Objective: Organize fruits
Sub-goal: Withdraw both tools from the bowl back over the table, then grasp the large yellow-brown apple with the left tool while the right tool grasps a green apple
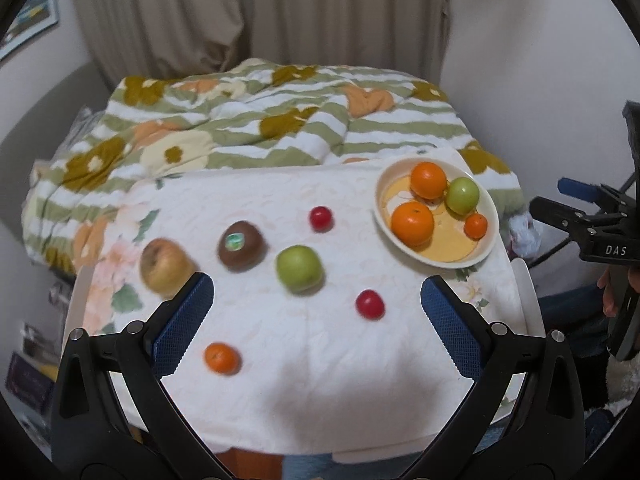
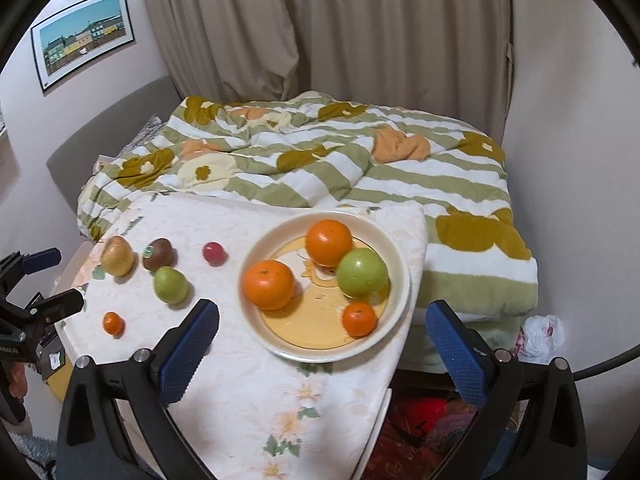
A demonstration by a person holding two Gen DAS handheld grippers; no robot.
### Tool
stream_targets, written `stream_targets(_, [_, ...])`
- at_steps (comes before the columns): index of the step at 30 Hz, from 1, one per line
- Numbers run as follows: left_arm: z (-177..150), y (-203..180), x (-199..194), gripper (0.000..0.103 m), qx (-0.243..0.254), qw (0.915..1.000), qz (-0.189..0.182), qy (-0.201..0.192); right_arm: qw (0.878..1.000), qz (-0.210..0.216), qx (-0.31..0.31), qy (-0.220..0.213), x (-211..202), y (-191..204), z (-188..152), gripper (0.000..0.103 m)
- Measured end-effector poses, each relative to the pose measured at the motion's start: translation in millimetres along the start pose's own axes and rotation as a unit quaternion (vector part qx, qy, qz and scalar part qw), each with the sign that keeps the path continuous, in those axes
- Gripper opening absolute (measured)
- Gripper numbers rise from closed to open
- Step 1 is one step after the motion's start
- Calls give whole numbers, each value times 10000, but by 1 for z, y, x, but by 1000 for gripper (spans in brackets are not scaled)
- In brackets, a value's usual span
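A cream plate (image 1: 490, 236) (image 2: 400, 276) at the table's right holds two large oranges (image 2: 267, 284), a green apple (image 2: 362, 273) and a small orange (image 2: 359, 319). Loose on the white cloth lie a green apple (image 1: 299, 269), a brown kiwi (image 1: 241, 245), a yellow-brown apple (image 1: 165, 267), two red tomatoes (image 1: 370, 304) (image 1: 320, 218) and a small orange (image 1: 222, 357). My left gripper (image 1: 316, 312) is open and empty above the cloth's near part. My right gripper (image 2: 322, 338) is open and empty above the plate's near rim.
A striped floral blanket (image 1: 280, 128) covers the bed behind the table. Beige curtains (image 2: 360, 40) hang at the back. The cloth's right edge (image 2: 412, 320) drops off just past the plate. Clutter sits on the floor at the right (image 2: 424, 412).
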State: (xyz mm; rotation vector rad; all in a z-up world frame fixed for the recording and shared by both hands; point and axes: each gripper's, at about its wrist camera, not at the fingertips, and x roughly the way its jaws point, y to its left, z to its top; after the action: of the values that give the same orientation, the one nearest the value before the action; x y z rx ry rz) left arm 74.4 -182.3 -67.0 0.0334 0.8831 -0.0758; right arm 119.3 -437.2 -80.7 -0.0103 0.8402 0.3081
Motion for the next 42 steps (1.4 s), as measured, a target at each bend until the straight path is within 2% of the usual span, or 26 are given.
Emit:
stream_targets(5, [-6, 40, -21, 103, -320, 9992, 161, -173, 10000, 29, -17, -30, -12, 18, 6, 103])
stream_targets(10, [-4, 83, -28, 103, -445, 9984, 260, -250, 9993, -131, 152, -313, -23, 42, 12, 103])
stream_targets(15, [0, 130, -25, 103, -304, 9992, 212, -181, 9974, -402, 431, -414, -24, 70, 24, 103])
stream_targets(27, [16, 210, 27, 103, 300, 9988, -317, 215, 9937, -839, 745, -1, 31, 158, 29, 103])
stream_targets(34, [19, 232, 75, 103, 874, 9916, -732, 613, 9874, -966, 1218, 296, 74, 188, 27, 103])
stream_targets(42, [6, 217, 125, 103, 1393, 9772, -1220, 1039, 9824, -935, 1464, 682, 124, 203, 14, 103])
